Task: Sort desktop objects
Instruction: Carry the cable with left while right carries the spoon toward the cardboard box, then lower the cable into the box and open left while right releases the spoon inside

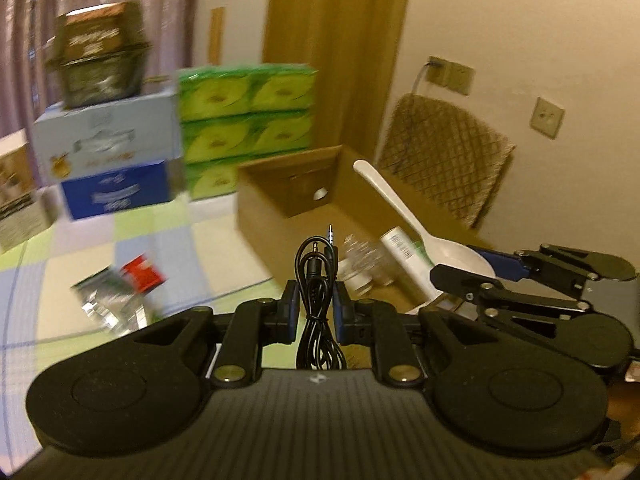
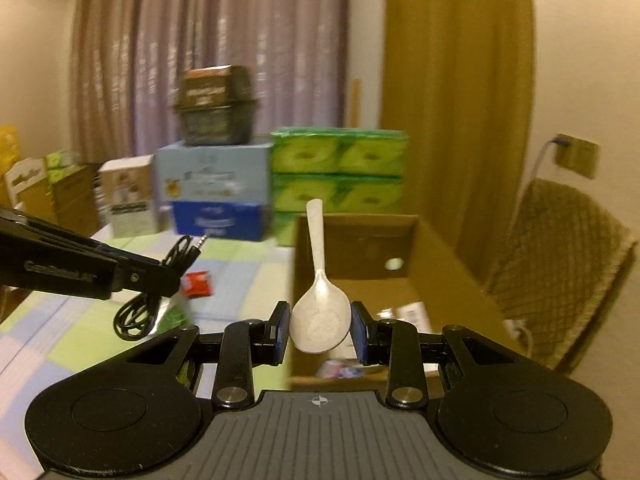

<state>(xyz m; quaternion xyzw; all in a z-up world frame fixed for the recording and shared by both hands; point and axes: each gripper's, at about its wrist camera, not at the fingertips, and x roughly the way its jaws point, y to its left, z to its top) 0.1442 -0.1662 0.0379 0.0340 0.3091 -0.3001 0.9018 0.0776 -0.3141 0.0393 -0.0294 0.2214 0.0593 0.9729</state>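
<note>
My left gripper is shut on a coiled black audio cable, its plugs pointing up and the loop hanging below the pads. My right gripper is shut on the bowl of a white plastic spoon, handle pointing up over the open cardboard box. In the left wrist view the spoon and right gripper hang over the box, which holds a clear bottle and a white tube. The right wrist view shows the left gripper with the cable at left, above the table.
A checked cloth covers the table, with a red packet and a silvery packet lying on it. Stacked blue boxes, green tissue packs and a dark tub stand at the back. A woven chair stands right of the box.
</note>
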